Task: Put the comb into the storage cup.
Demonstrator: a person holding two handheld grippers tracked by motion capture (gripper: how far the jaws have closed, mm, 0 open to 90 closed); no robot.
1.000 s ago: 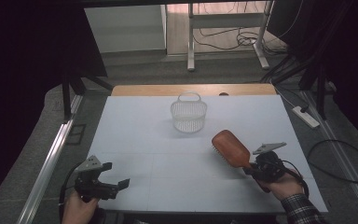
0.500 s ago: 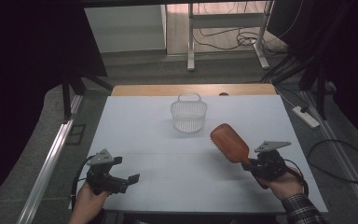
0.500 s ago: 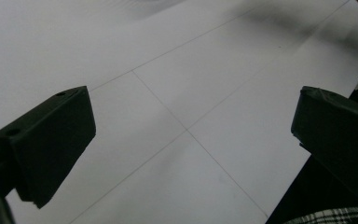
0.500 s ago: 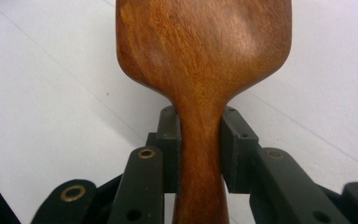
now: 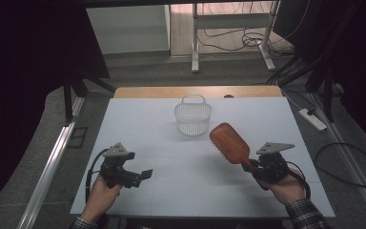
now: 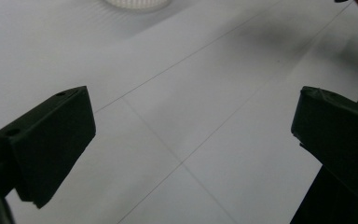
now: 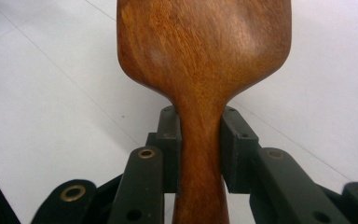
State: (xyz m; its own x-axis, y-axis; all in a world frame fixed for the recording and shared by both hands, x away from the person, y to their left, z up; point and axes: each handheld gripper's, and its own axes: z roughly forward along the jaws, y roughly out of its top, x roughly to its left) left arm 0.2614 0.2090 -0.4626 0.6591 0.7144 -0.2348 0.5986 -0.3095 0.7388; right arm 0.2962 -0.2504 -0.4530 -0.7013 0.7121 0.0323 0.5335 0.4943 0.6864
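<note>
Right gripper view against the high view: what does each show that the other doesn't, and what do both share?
Right gripper view alone: the pads pressed on the brush handle from both sides, and the wood grain close up.

High view alone: the basket beyond the brush, the left gripper with its jaws apart, both hands and the floor.

Shared: the brush, the right gripper and the white table.

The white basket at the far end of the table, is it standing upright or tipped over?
Upright. The basket rests on its base on the table, handle arching over the top; whether anything is inside, cannot tell.
</note>
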